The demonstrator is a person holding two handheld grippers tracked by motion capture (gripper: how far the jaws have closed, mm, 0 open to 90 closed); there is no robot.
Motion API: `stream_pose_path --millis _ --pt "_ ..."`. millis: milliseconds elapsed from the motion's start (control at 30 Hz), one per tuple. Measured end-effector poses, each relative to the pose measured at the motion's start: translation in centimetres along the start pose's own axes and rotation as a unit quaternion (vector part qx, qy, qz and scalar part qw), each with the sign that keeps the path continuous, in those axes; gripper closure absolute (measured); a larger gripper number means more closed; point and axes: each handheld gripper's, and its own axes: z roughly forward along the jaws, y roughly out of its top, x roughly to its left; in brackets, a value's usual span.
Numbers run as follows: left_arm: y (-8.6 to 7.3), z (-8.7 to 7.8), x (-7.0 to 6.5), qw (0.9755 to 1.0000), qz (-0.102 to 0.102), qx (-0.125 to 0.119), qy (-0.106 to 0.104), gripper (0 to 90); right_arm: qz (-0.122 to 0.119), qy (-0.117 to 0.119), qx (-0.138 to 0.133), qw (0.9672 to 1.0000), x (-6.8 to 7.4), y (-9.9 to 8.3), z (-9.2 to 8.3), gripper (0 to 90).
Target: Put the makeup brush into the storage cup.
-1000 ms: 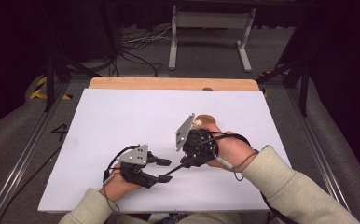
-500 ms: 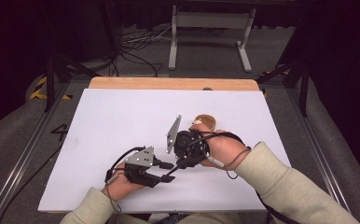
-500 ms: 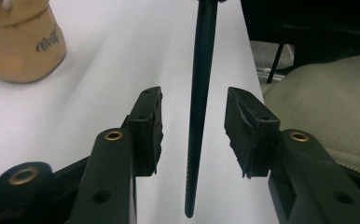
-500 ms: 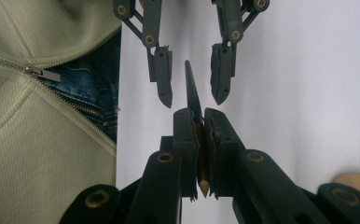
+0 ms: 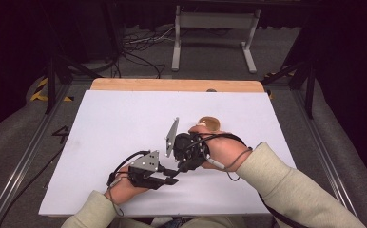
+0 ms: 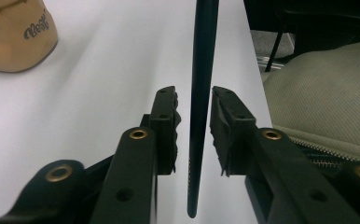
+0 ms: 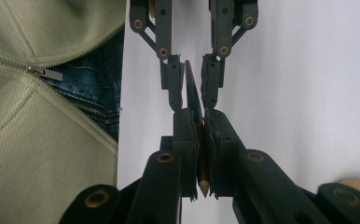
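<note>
Between the closing, not yet touching left tool (image 6: 193, 119), a pencil (image 6: 200, 93), right tool (image 7: 201, 140) clenched on it.

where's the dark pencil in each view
Left gripper view: dark pencil upright at centre, between the left gripper's jaws, which have just been closing; pads not touching it.
Right gripper view: centre, clamped in the right gripper, wooden tip nearest the camera.
High view: hard to make out, where the two grippers' tips meet.
Shared landmark: the white sheet under it.
</note>
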Motion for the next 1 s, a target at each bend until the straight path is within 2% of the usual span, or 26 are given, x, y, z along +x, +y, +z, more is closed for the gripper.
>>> stream_pose_path --millis 267,533,733,800,900,933,967,1000 --pt "0.0 0.0 0.0 1.0000 0.006 0.006 0.003 82.7 -0.005 0.002 -0.005 1.0000 -0.2 0.0 -0.1 83.7" --pt "-0.1 -0.1 -0.1 0.9999 0.009 0.001 0.008 83.7 -0.006 0.003 -0.012 0.9999 -0.2 -0.1 -0.2 83.1" --pt "0.0 -0.3 -0.2 0.9998 0.015 0.003 0.016 84.1 -0.005 0.008 -0.032 0.9994 -0.4 -0.5 -0.2 82.3" --pt "-0.1 -0.3 -0.2 0.9998 0.014 0.000 0.017 84.1 -0.008 0.006 -0.039 0.9992 -0.4 -0.6 -0.3 78.5" --pt "-0.1 -0.5 -0.2 0.9997 0.012 -0.005 0.021 84.2 0.000 -0.004 -0.063 0.9980 -0.2 -1.2 -0.8 68.7" --pt "-0.1 -0.5 -0.2 0.9997 0.012 -0.005 0.021 84.2 0.000 -0.004 -0.063 0.9980 -0.2 -1.2 -0.8 68.7" --pt "-0.1 -0.5 -0.2 0.9997 0.012 -0.007 0.022 84.2 0.008 -0.003 -0.085 0.9963 -0.2 -1.6 -1.1 61.6" --pt "-0.1 -0.6 -0.2 0.9996 0.014 -0.008 0.023 84.2 0.008 -0.003 -0.085 0.9963 -0.2 -1.6 -1.1 61.6"
